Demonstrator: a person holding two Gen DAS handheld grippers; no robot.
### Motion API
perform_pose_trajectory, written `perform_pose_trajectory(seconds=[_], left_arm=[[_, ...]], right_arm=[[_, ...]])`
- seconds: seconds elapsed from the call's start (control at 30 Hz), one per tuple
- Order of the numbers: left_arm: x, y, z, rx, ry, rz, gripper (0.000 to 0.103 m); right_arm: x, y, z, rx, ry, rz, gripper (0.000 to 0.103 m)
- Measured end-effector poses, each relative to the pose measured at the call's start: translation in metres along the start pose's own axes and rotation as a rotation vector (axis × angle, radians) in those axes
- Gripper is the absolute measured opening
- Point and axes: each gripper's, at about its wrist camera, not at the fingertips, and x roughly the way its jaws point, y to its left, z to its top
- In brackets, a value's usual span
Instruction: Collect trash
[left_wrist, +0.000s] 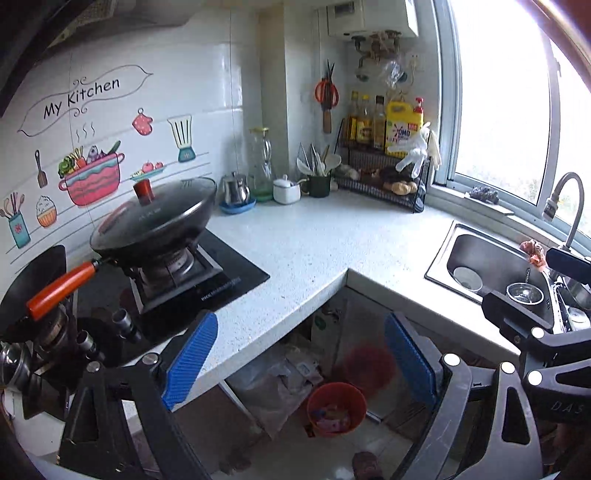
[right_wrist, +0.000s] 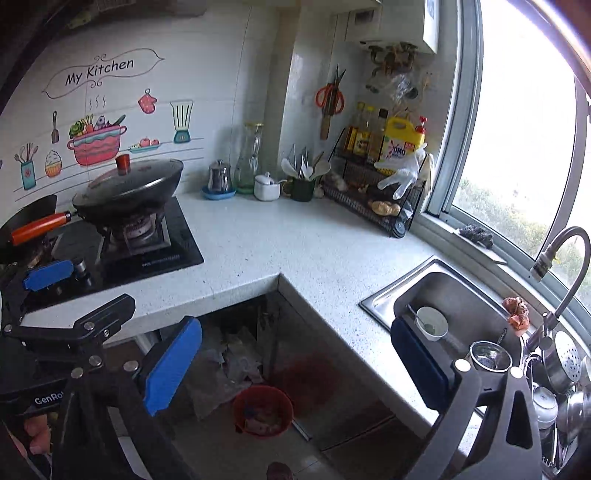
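Observation:
A red bin (left_wrist: 337, 408) holding scraps of trash stands on the floor in the open space under the white counter; it also shows in the right wrist view (right_wrist: 263, 410). My left gripper (left_wrist: 297, 360) is open and empty, its blue pads spread, held above the counter edge and the bin. My right gripper (right_wrist: 295, 367) is open and empty, also above the counter corner. Each gripper shows in the other's view: the right one (left_wrist: 546, 295) at the right edge, the left one (right_wrist: 48, 277) at the left edge. A crumpled brownish scrap (right_wrist: 516, 312) lies on the sink rim.
A lidded wok (left_wrist: 155, 221) with an orange handle sits on the gas stove (left_wrist: 207, 280). Jars, a utensil cup (left_wrist: 317, 177) and a wire rack (left_wrist: 384, 173) with bottles line the back. The steel sink (right_wrist: 443, 295) with bowls and a tap is at the right. Plastic bags (left_wrist: 280, 384) lie beside the bin.

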Motion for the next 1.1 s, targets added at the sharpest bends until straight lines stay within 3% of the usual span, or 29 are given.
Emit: perform_pose_trajectory(seconds=[0.3,0.6,1.1], left_arm=[[-0.048,0.004,0.019,-0.004,-0.008,-0.026,0.090],[-0.056,0.007,0.018,-0.013,0.012,-0.063,0.090],[-0.060,0.008,0.006,-0.033,0.053,-0.028,0.090]], right_arm=[[-0.033,0.000,0.009,0.021,0.016,-0.017,0.102],[-0.043,0.008,0.009,0.031,0.027,-0.026,0.102],[-0.045,0.010,0.001,0.007,0.036,-0.007,0.102]])
